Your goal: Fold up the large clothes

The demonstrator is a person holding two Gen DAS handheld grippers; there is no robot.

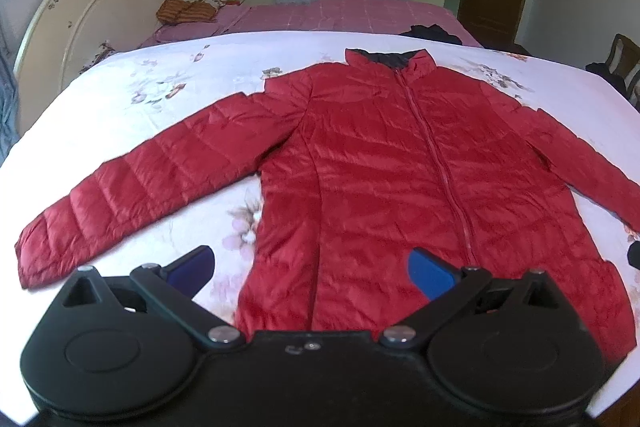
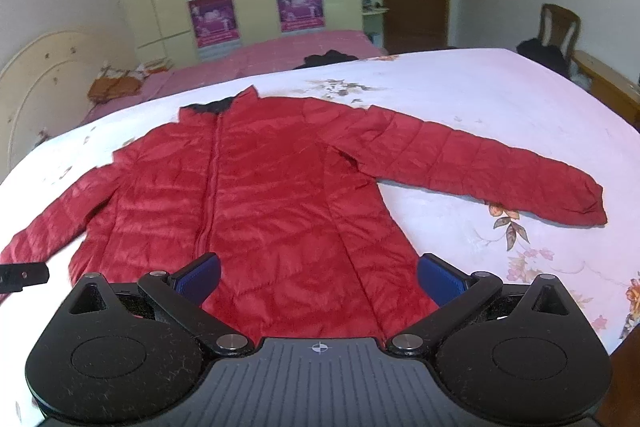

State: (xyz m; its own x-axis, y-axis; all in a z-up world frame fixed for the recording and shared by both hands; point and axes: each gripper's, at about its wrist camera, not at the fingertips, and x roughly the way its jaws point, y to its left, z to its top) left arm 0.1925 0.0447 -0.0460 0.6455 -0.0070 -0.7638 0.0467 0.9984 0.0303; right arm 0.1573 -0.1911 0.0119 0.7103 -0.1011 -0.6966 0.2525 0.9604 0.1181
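**Red puffer jacket spread flat, both claws open above its hem**

A red quilted puffer jacket (image 1: 384, 167) lies face up and zipped on a white floral bedsheet (image 1: 160, 87), collar pointing away, both sleeves stretched out to the sides. The left claw (image 1: 310, 267) hangs over the hem, its blue pads wide apart and holding nothing. The right claw (image 2: 318, 275) is likewise spread open over the hem's other side. A pink bed (image 2: 280, 55) stands behind.
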